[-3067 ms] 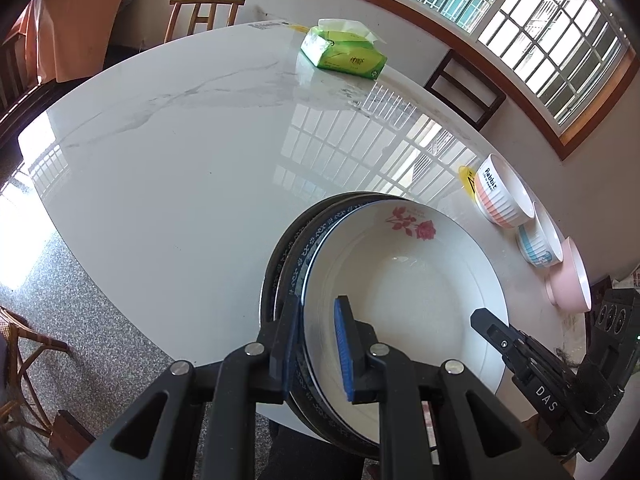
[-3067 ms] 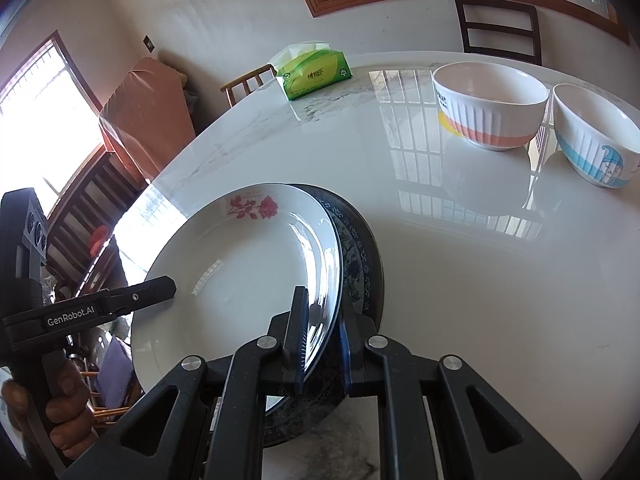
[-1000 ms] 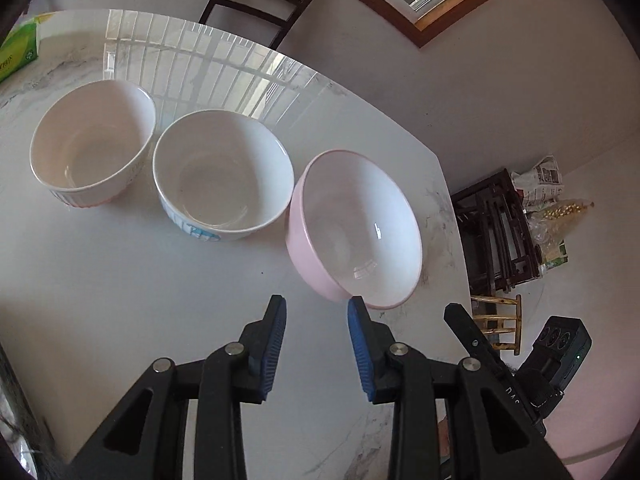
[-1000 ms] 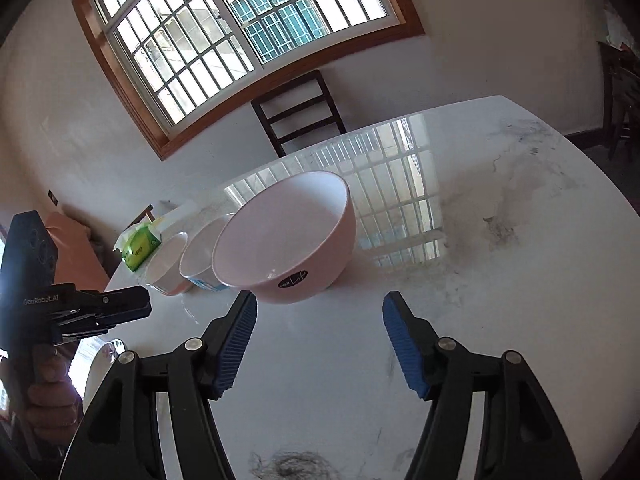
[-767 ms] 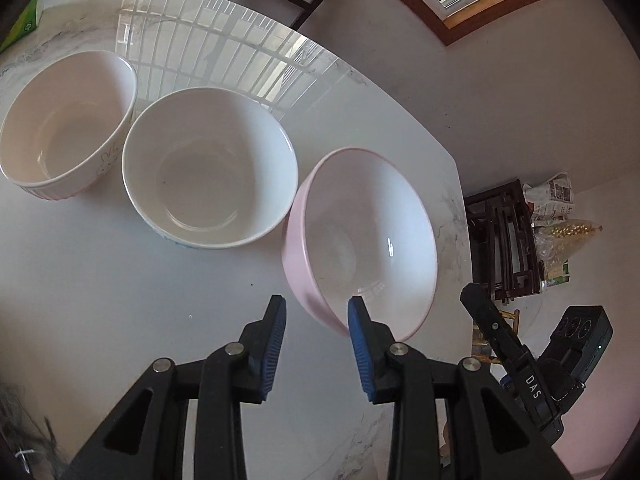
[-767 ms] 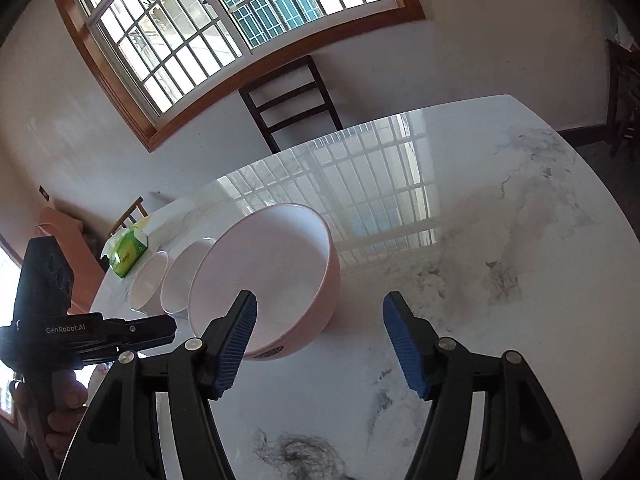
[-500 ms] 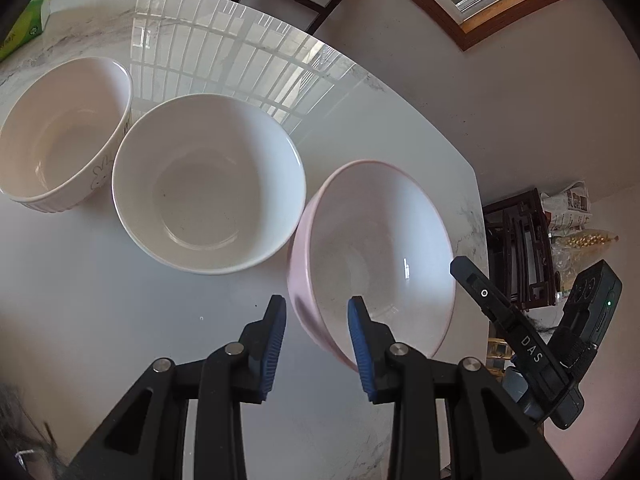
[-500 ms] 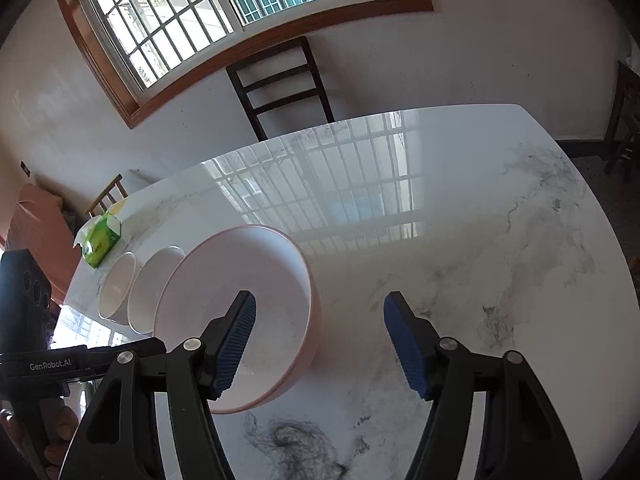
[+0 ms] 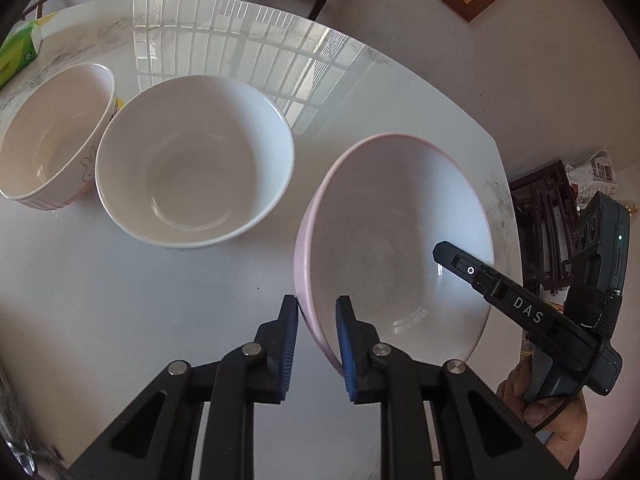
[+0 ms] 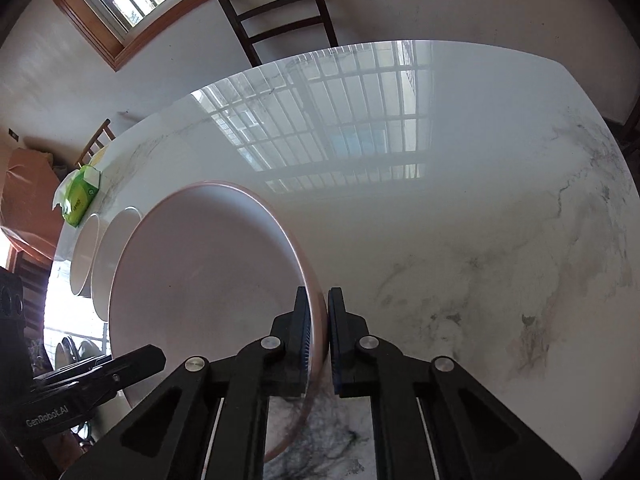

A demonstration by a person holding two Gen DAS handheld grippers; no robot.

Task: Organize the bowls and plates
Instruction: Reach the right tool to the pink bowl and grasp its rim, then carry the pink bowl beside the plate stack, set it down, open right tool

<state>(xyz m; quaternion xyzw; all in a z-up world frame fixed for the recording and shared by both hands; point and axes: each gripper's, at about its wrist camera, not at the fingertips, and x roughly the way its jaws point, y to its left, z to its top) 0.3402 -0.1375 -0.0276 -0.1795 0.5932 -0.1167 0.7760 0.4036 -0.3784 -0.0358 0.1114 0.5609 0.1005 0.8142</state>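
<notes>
A glossy glazed ceramic finish is shown on the pink bowl [image 9: 400, 232] and on the white bowl [image 9: 192, 160] beside it. The table [image 10: 480, 208] beneath is polished, grey-veined marble, highly reflective. Ribbed blue pads [image 9: 346, 344] are fitted on matt black plastic fingers.

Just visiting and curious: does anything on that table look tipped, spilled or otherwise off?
The pink bowl looks tilted, its rim between both grippers' fingers. The white bowl and the ribbed bowl sit upright. Nothing looks spilled or broken.
</notes>
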